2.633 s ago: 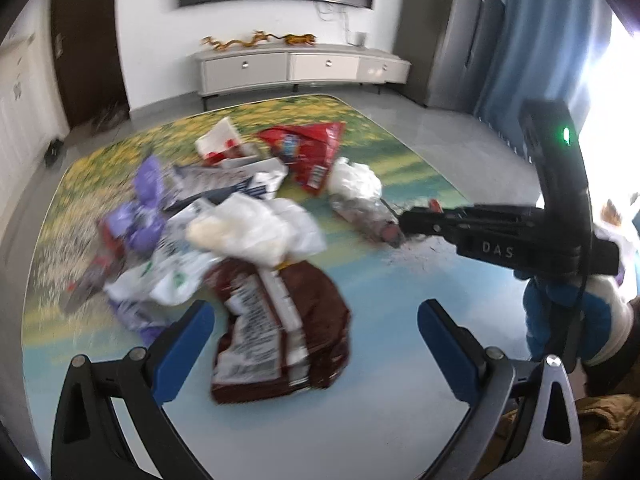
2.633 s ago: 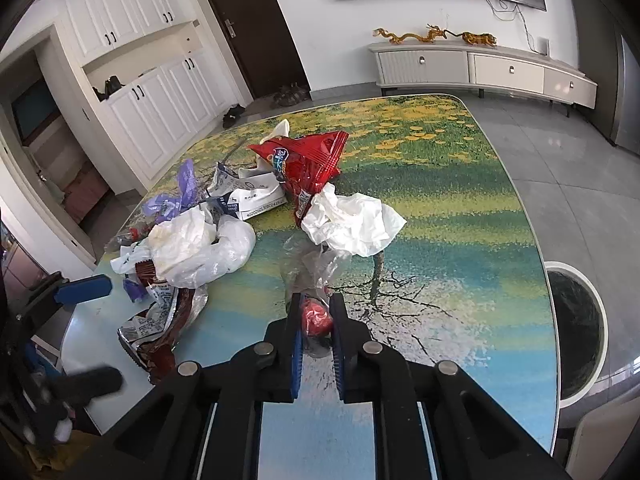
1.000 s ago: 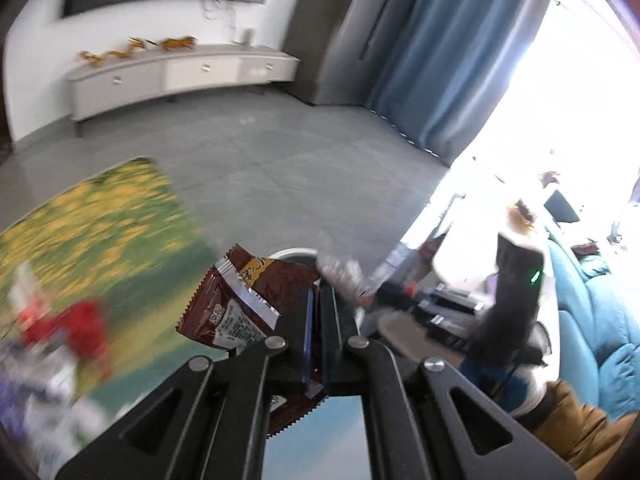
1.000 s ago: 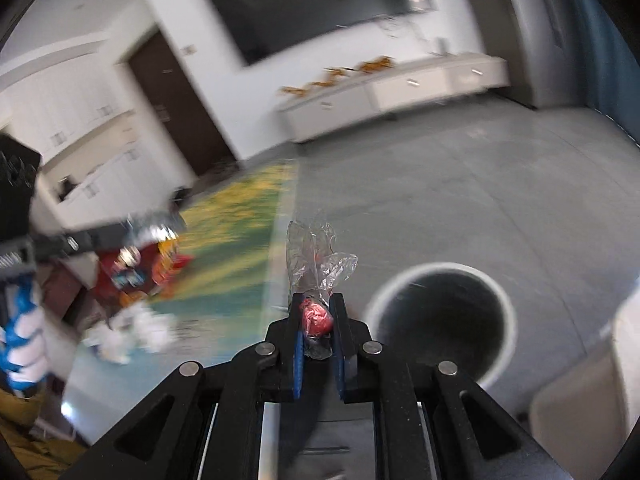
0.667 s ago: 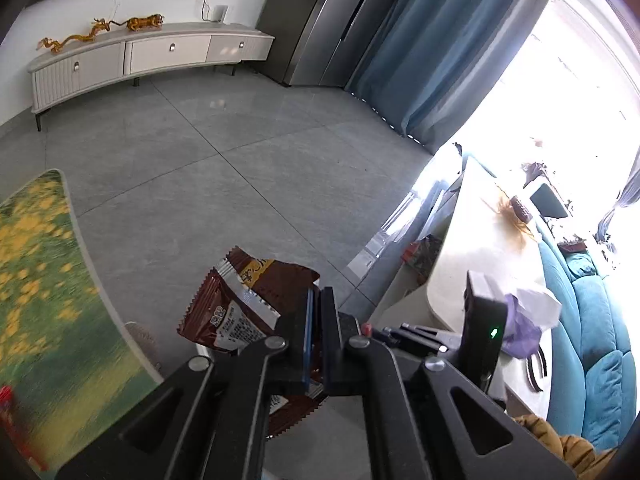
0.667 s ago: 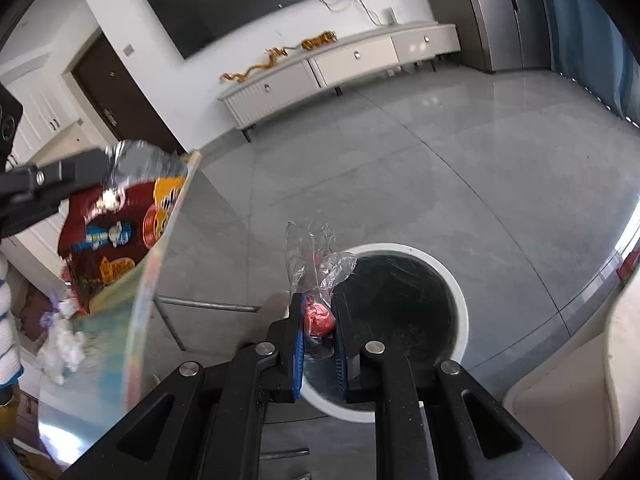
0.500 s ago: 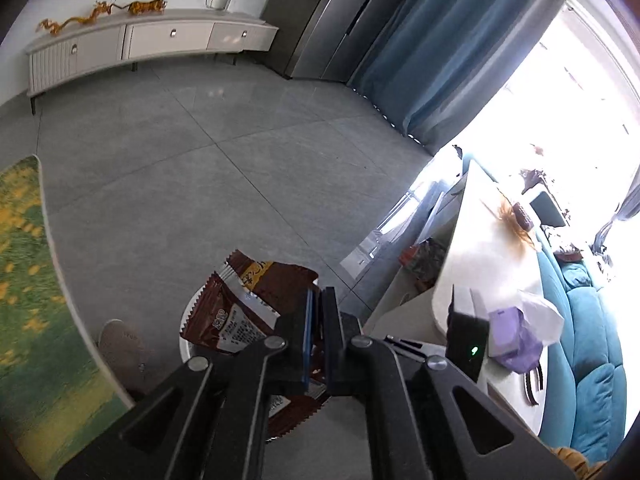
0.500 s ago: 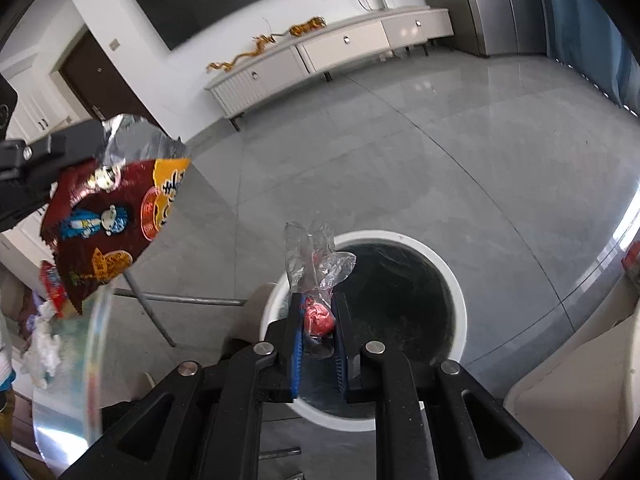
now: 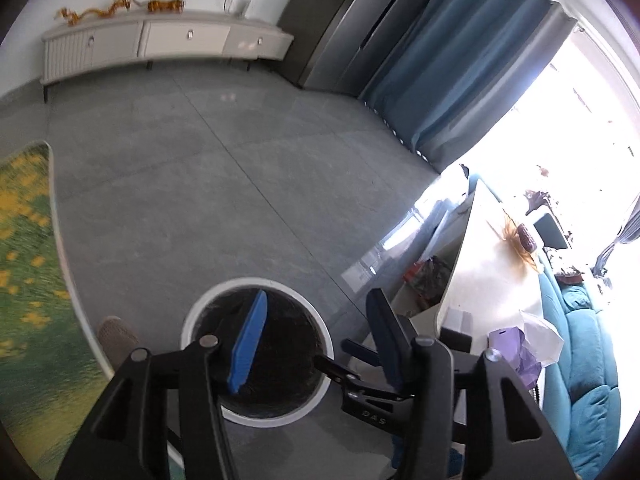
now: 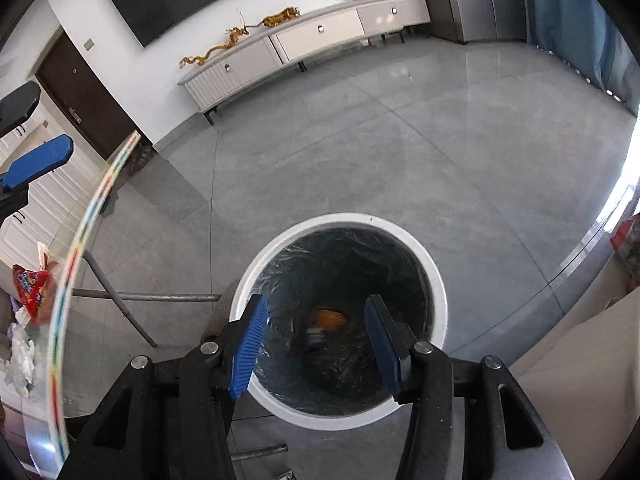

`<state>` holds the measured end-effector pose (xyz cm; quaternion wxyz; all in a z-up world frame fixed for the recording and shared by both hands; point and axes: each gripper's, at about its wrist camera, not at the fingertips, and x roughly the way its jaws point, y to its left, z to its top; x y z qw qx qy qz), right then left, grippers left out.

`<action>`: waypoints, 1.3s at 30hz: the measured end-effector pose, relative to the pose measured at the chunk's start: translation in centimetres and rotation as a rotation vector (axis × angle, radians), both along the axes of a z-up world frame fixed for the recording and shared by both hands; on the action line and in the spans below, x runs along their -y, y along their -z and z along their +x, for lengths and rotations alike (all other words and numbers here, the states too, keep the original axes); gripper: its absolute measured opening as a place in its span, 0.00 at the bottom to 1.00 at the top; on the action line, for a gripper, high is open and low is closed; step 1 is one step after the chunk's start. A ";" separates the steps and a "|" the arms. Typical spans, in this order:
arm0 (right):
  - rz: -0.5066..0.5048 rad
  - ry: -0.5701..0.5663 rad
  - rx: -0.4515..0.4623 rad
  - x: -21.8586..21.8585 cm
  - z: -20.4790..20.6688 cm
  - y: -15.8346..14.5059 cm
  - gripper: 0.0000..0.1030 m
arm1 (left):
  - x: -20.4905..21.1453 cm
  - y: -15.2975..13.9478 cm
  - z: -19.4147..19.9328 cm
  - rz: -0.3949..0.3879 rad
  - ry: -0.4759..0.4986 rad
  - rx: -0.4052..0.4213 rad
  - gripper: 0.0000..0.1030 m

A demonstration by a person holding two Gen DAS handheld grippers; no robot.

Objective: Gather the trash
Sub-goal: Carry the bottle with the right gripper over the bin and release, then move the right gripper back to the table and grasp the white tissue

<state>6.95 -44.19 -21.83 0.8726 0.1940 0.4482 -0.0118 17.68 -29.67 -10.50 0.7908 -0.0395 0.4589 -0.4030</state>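
Observation:
A round white-rimmed trash bin (image 10: pixel 434 280) with a black liner stands on the grey floor; it also shows in the left wrist view (image 9: pixel 192 312). My right gripper (image 10: pixel 316 340) is open and empty above the bin's mouth. Blurred wrappers (image 10: pixel 326 320) with orange and brown colours lie down inside the bin. My left gripper (image 9: pixel 316 344) is open and empty above the same bin. The left gripper's blue fingertip (image 10: pixel 40 160) shows at the left edge of the right wrist view.
The glass table edge (image 10: pixel 80 248) curves at the left, with a red snack bag (image 10: pixel 32 284) and white crumpled paper (image 10: pixel 20 356) on it. The flowered table top (image 9: pixel 24 280) is at the left. A white counter (image 9: pixel 492 264) and teal sofa (image 9: pixel 588 400) stand at the right.
Both grippers have opened over the bin. The brown snack bag has left my left gripper and the clear wrapper with the red piece has left my right gripper; blurred wrappers now lie inside the bin.

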 end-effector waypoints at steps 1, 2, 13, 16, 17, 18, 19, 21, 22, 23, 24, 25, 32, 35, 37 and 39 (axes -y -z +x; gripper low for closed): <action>-0.008 0.002 0.014 -0.1 -0.2 -0.8 0.47 | -0.4 -0.6 -0.5 -0.002 -0.008 0.022 0.48; -0.016 0.006 0.028 -0.2 -0.6 -1.6 0.48 | -0.6 -1.3 -0.9 -0.003 -0.016 0.043 0.48; -0.126 0.036 0.237 -2.5 -7.5 -13.4 0.50 | -9.5 -8.9 -7.7 -0.036 -0.079 0.223 0.49; -0.145 0.020 0.302 -4.4 -8.9 -16.8 0.50 | -13.3 -11.2 -9.4 -0.038 -0.122 0.285 0.52; -0.148 0.009 0.329 -5.4 -9.5 -18.0 0.50 | -14.3 -11.7 -9.8 -0.037 -0.132 0.301 0.52; -0.149 0.003 0.344 -6.0 -9.8 -18.7 0.50 | -15.7 -12.4 -10.4 -0.037 -0.144 0.325 0.52; -0.152 -0.004 0.359 -6.8 -10.1 -19.4 0.50 | -17.2 -13.1 -11.0 -0.033 -0.158 0.348 0.53; -0.155 -0.028 0.391 -8.7 -10.5 -20.9 0.50 | -20.6 -14.1 -12.1 -0.012 -0.194 0.394 0.53; -0.155 -0.040 0.402 -9.5 -10.5 -21.4 0.50 | -22.3 -14.5 -12.6 -0.003 -0.212 0.414 0.53; -0.156 -0.054 0.414 -10.5 -10.7 -21.9 0.51 | -23.6 -14.8 -13.0 0.003 -0.224 0.425 0.53; -0.152 -0.071 0.426 -11.5 -10.7 -22.5 0.51 | -25.3 -15.1 -13.3 0.014 -0.243 0.437 0.53; -0.149 -0.085 0.434 -12.4 -10.7 -22.8 0.51 | -27.2 -15.3 -13.7 0.027 -0.267 0.445 0.53; -0.133 -0.238 0.452 -18.3 -9.7 -24.0 0.51 | -38.0 -13.7 -16.3 0.110 -0.463 0.439 0.52; -0.134 -0.314 0.441 -20.8 -8.7 -23.7 0.51 | -41.3 -12.3 -16.6 0.131 -0.528 0.410 0.53; -0.133 -0.378 0.427 -22.6 -7.7 -23.2 0.51 | -43.1 -10.9 -17.1 0.133 -0.568 0.373 0.53; -0.131 -0.438 0.411 -24.2 -6.8 -22.6 0.51 | -44.3 -9.6 -17.2 0.108 -0.583 0.319 0.52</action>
